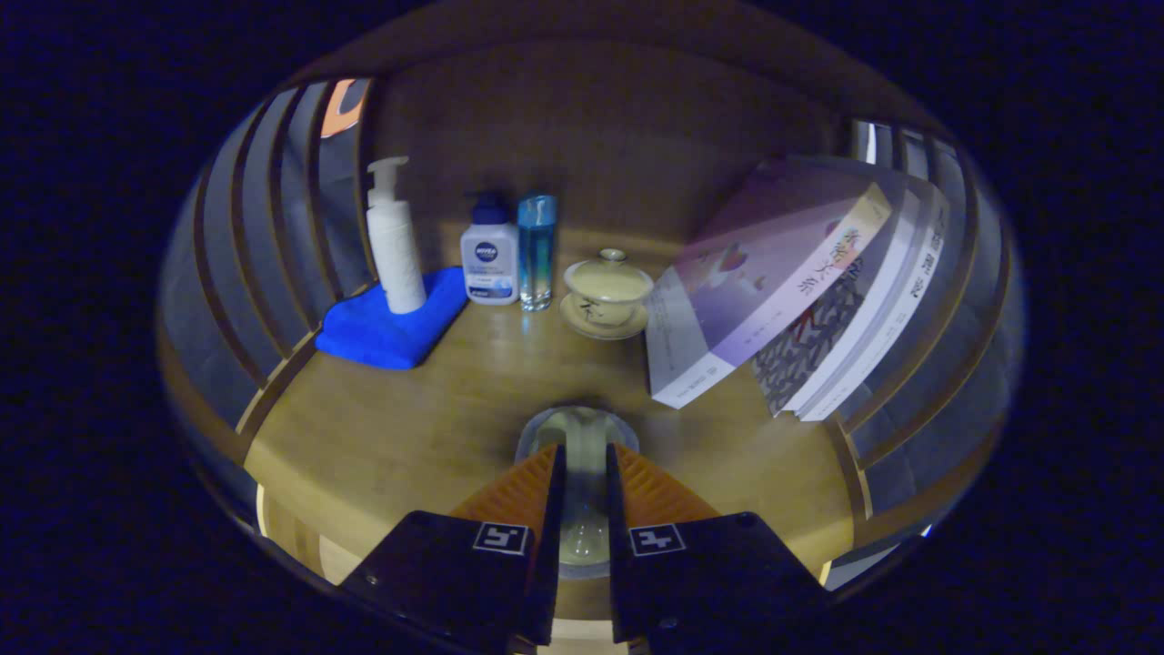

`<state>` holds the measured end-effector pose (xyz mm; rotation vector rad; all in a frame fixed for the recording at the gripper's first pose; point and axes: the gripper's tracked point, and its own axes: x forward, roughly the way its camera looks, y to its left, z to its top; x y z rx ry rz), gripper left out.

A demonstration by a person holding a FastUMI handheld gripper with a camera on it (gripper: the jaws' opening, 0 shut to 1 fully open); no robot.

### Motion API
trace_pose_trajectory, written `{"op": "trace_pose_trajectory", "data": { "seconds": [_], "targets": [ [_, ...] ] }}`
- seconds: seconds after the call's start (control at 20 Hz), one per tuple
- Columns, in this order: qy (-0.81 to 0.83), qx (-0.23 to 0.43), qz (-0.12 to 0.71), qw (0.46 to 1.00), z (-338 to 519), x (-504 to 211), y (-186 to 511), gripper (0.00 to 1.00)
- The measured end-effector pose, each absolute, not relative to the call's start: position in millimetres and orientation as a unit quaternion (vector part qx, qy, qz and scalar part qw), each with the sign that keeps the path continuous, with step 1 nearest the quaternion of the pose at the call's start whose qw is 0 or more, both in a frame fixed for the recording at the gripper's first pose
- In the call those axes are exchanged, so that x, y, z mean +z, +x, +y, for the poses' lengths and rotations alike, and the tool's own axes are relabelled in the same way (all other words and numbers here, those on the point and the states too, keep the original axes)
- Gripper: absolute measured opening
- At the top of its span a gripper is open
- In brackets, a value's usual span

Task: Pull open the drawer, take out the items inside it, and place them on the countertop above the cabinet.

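Already over the wooden countertop (pixel 382 437), we held the gripper (pixel 582 473) low above the bare boards, its orange fingers (pixel 518 496) pinching a clear glass jar (pixel 582 437) that stood upright between them, just short of the leaning books (pixel 773 282). Beyond the fingers stood a lidded teacup (pixel 607 289) on its saucer, contents hidden, with a blue bottle (pixel 536 250) and two pump bottles (pixel 396 241) near a blue cloth (pixel 391 327). We judged setting down needed only lowering and spreading.

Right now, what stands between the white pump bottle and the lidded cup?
In the gripper view, a squat white bottle and a tall blue bottle stand between the pump bottle and lidded cup.
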<state>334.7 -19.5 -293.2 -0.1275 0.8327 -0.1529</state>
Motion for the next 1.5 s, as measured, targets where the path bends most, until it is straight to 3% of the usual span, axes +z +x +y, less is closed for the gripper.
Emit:
{"op": "trace_pose_trajectory", "data": {
  "seconds": [0.05,0.2,0.35,0.5,0.8,0.9,1.2,1.5],
  "targets": [
    [-0.062,-0.070,0.401,0.911,-17,-294,334,0.27],
    [-0.063,-0.065,0.392,0.915,-9,-283,330,0.50],
    [-0.060,-0.054,0.371,0.925,1,-268,316,0.53],
    [-0.057,-0.025,0.373,0.926,15,-262,285,0.81],
    [-0.056,0.013,0.326,0.943,34,-227,229,0.82],
    [-0.066,0.027,0.311,0.948,38,-220,204,0.89],
    [-0.025,0.048,0.264,0.963,48,-206,133,0.94],
    [-0.031,0.033,0.219,0.975,52,-216,76,0.95]
  ]
}}
